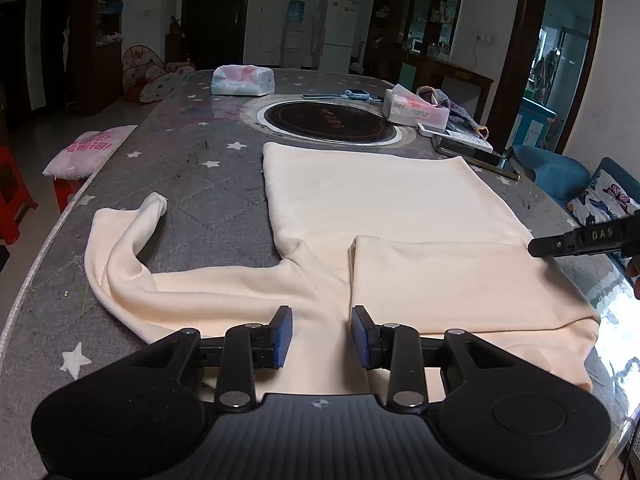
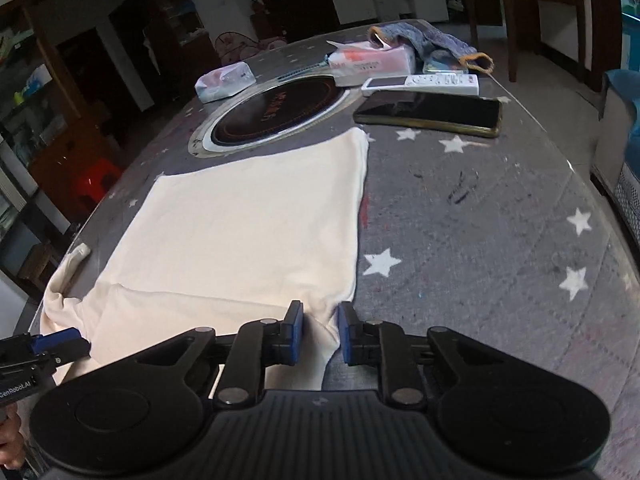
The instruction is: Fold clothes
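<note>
Left wrist view, nearest first: the left gripper (image 1: 321,336) stands with its blue pads apart over the near part of the cream long-sleeved top (image 1: 360,208), cloth beneath the gap but not pinched. In the right wrist view the right gripper (image 2: 319,334) has its pads narrowly apart astride a raised ridge of fabric at the garment's near right corner; whether they press it I cannot tell. The top lies flat on the grey star-patterned tablecloth (image 2: 480,240), its right side already folded inward, its left sleeve (image 1: 128,248) trailing crumpled to the side. It looks light, soft and limp, likely to sag and wrinkle, so best taken by hem, cuff or shoulder edges. Beyond sits the round inset cooktop (image 1: 328,122).
</note>
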Tool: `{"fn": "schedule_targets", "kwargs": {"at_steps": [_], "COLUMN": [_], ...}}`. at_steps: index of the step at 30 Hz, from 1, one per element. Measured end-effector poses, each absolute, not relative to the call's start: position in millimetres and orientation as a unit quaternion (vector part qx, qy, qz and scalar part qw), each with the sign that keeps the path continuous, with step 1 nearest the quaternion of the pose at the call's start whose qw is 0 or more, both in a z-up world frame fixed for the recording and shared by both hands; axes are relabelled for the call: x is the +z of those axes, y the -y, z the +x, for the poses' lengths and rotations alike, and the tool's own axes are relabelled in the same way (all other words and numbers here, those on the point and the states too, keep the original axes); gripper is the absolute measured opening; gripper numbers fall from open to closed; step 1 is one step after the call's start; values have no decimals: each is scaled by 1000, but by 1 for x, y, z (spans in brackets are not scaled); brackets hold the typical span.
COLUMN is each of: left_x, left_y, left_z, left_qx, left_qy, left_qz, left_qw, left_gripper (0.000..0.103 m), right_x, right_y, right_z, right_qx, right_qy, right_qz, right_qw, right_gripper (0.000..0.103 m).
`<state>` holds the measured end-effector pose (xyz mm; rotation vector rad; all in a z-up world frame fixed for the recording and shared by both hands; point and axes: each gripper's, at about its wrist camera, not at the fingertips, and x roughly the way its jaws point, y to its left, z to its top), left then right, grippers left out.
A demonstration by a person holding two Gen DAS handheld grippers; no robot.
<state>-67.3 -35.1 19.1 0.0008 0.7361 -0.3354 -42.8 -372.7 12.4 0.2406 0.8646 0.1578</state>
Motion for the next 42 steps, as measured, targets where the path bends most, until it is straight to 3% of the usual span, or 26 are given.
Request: {"fn": "schedule_targets", "kwargs": {"at_steps": [4,14,20,26,27,30,32,42], "left_x": [20,43,42,24,22,19,19,54], "left_y": [27,-22,-75,-82,-80,-78,-81,-127], "left_z": [-68,-44,-1,27,29,30,30,-23], "left_qx": [-156,-30,46,38,39,52,57,132], "left_qy": [-360,-313,-329,-361,-363,-355,-352,-276], "left_qz": [-7,-20,-86,-82,-76,-64,-71,-140], "left_qw": [920,949,939,928,928,931,931,942], "left_gripper": [37,37,37,35,33,13,4,2], "right_x": [17,41,34,26,26,26,27,38], "right_y": [355,321,304,294,293,291,291,289], "right_z": [-48,-69,-77,-81,-81,-83,-84,-93], "right_qx": [62,109,141,148,148,149,148,152], "right_qy": [-406,-374,-387,-398,-399,-399,-399,-383], "right_qz": [32,-34,-43,-62,-63,-68,-69,-67], "right_qw": [911,921,910,903,903,902,902,909], "right_gripper": [15,20,21,22,23,25,25,25]}}
